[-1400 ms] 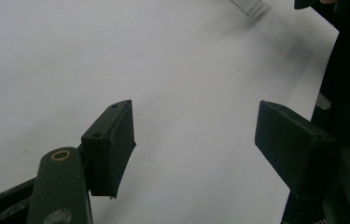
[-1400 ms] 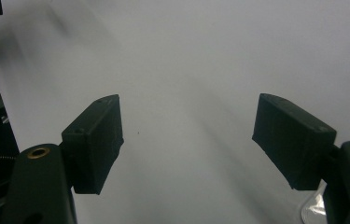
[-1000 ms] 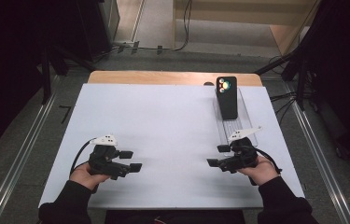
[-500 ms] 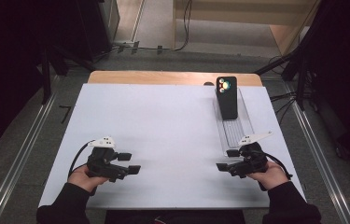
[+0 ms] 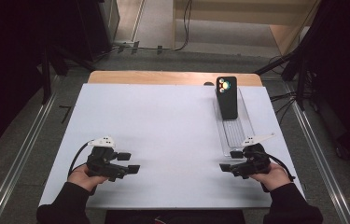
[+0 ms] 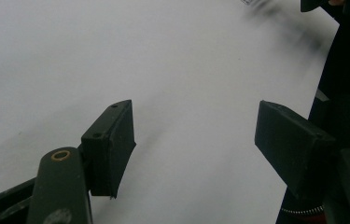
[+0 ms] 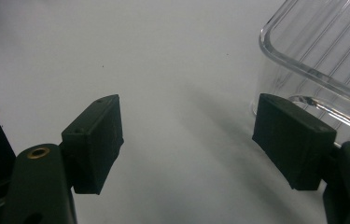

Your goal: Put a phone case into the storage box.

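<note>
Beside right claw (image 5: 226, 168): clear tray (image 5: 234, 135), phone (image 5: 227, 97) inside.

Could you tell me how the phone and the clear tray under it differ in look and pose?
The phone is black and opaque, while the tray is clear with a ribbed floor. The phone is the shorter of the two and covers only the far part of the tray, whose near part lies bare. The phone seems propped up at its far end, but the tray lies flat on the table. Both run lengthwise away from the person, at the table's right side.
</note>
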`<state>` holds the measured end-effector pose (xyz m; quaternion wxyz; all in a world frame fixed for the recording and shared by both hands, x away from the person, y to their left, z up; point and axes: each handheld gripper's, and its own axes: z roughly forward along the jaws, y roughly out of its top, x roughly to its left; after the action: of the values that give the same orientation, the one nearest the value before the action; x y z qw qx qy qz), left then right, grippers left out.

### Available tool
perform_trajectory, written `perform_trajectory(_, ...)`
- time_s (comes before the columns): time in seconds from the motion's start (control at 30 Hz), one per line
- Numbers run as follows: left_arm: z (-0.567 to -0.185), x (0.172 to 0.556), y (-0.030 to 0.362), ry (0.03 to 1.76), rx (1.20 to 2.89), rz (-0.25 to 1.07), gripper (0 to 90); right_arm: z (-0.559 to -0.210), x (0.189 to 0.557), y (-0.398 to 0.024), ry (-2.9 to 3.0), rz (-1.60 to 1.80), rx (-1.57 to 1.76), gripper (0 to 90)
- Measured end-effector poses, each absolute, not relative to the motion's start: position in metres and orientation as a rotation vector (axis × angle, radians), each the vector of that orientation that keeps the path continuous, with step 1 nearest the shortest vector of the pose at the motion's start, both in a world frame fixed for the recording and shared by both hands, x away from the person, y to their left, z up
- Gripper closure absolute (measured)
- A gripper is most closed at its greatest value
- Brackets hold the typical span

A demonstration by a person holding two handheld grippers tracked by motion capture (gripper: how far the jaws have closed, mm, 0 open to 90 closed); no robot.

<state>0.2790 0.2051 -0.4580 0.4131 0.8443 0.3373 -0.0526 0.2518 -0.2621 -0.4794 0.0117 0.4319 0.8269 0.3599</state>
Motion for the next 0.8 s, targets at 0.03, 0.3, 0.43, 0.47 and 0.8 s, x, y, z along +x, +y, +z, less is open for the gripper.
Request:
perform_trajectory(0.03,-0.458,0.2791,0.2051,0.848,2.123,-0.133,28.7,-0.4796,0.2519,-0.2621,2.58,1.12,1.347,22.3)
perform_trajectory(0.3,-0.4579,0.2792,0.205,0.848,2.125,-0.132,28.7,-0.4799,0.252,-0.2618,2.581,1.126,1.343,22.3)
perform_trajectory(0.43,-0.458,0.2794,0.2053,0.845,2.124,-0.132,28.7,-0.4796,0.2518,-0.2615,2.583,1.128,1.345,22.3)
perform_trajectory(0.47,-0.458,0.2794,0.2053,0.845,2.124,-0.132,28.7,-0.4797,0.2519,-0.2615,2.583,1.129,1.345,22.3)
perform_trajectory(0.8,-0.4579,0.2793,0.2054,0.845,2.124,-0.133,28.7,-0.4795,0.2517,-0.2616,2.582,1.132,1.343,22.3)
